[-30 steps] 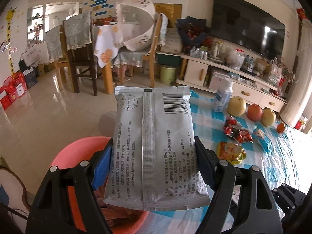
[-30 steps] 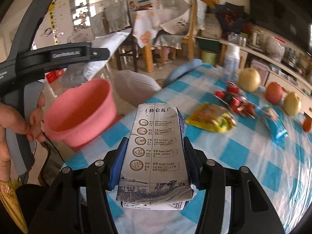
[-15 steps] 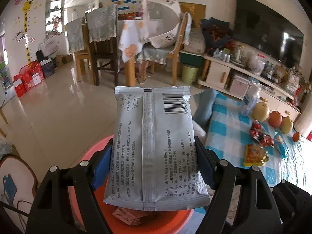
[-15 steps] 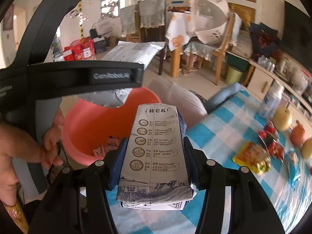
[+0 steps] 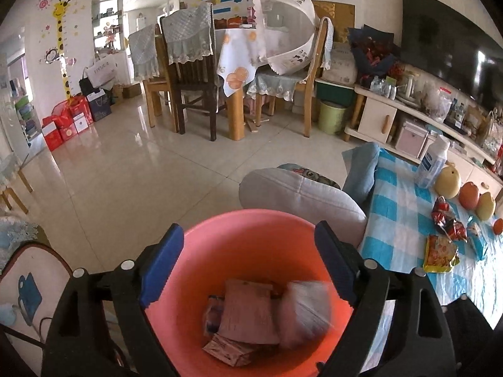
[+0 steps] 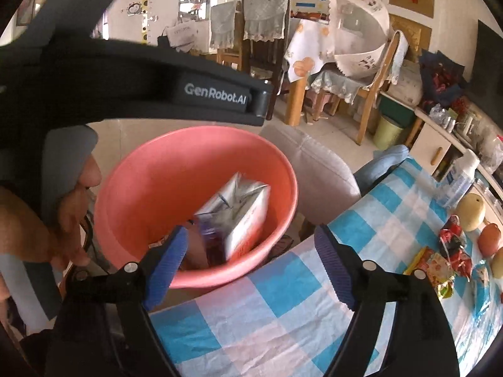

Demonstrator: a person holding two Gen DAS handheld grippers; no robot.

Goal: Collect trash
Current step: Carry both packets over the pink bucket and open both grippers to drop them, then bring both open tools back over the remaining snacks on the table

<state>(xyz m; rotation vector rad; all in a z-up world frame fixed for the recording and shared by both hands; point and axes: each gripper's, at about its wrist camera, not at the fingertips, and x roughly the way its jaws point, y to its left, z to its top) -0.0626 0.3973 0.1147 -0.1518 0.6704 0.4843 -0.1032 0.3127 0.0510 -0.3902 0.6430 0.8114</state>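
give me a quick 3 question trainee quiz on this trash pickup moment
1. True or false: the left tool grips a silver packet.
2. Which container holds the milk carton? A) green bin B) pink basin C) cardboard box
3. Fill in: the yellow snack packet lies on the blue and white checked ____.

Key:
1. False. Both the left tool and the right tool are open and hold nothing.
2. B. The carton is in the pink basin.
3. Tablecloth.

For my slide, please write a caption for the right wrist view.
Open right gripper above the pink bin, a milk carton blurred inside it.
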